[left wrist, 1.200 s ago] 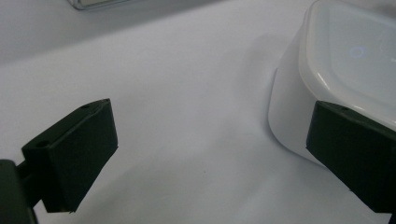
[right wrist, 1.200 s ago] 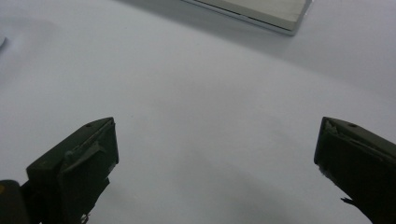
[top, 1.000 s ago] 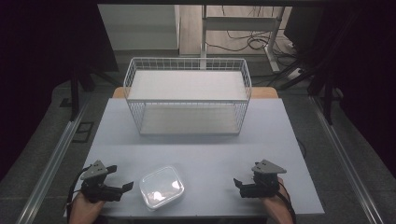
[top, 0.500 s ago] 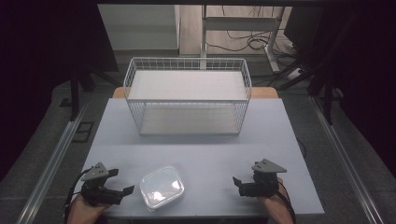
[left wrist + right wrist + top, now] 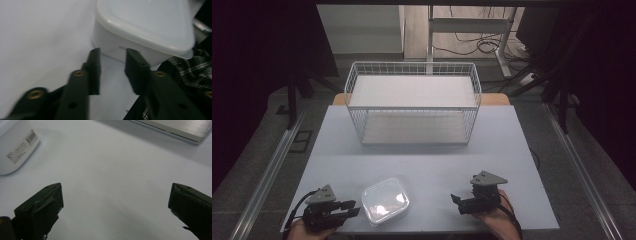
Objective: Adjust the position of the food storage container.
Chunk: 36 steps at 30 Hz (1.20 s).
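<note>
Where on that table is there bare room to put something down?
The widest bare stretch lies between the wire basket and the lidded container. Another lies between the container and the right gripper. It is crowded at the near left, where the left gripper sits close by the container.

Left gripper: jaws slightly apart, nothing between them, tips just short of white lidded plastic container on pale table. Small print on container wall, unreadable. Plaid fabric at lower right.
</note>
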Each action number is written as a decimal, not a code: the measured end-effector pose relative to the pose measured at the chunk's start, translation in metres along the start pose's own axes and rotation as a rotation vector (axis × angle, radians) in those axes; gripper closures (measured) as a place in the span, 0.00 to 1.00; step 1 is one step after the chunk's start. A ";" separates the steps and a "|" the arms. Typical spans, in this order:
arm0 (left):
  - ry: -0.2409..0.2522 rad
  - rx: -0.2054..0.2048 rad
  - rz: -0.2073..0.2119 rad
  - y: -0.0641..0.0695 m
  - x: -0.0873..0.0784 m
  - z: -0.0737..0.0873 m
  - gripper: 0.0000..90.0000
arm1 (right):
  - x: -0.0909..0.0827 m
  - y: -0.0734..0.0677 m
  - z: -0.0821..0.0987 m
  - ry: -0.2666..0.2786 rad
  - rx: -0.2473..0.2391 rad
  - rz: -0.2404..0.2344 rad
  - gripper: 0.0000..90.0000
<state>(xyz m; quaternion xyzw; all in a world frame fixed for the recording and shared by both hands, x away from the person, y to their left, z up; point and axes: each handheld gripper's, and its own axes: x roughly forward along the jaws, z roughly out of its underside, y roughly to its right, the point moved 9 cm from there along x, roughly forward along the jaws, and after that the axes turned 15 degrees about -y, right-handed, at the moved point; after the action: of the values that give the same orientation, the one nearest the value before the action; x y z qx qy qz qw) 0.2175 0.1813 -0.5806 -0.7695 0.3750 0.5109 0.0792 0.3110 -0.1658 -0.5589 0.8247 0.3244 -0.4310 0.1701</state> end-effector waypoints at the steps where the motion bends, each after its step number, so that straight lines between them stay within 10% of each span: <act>1: 0.000 0.000 0.000 0.000 0.000 0.000 0.85 | 0.000 0.000 0.000 0.000 0.000 0.000 0.00; 17: -0.015 0.020 0.038 0.012 0.024 -0.031 1.00 | 0.006 -0.028 -0.004 -0.075 -0.019 -0.196 0.43; 28: 0.005 0.012 0.093 0.012 0.036 -0.051 1.00 | 0.012 -0.047 -0.017 -0.091 -0.124 -0.217 0.87; 36: 0.001 0.022 0.123 0.015 0.046 -0.068 1.00 | 0.019 -0.060 -0.023 -0.097 -0.135 -0.281 0.94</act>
<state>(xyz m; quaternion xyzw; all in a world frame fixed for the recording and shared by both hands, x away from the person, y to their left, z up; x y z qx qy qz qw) 0.2656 0.1137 -0.5837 -0.7443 0.4274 0.5101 0.0559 0.2917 -0.1012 -0.5612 0.7360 0.4562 -0.4672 0.1785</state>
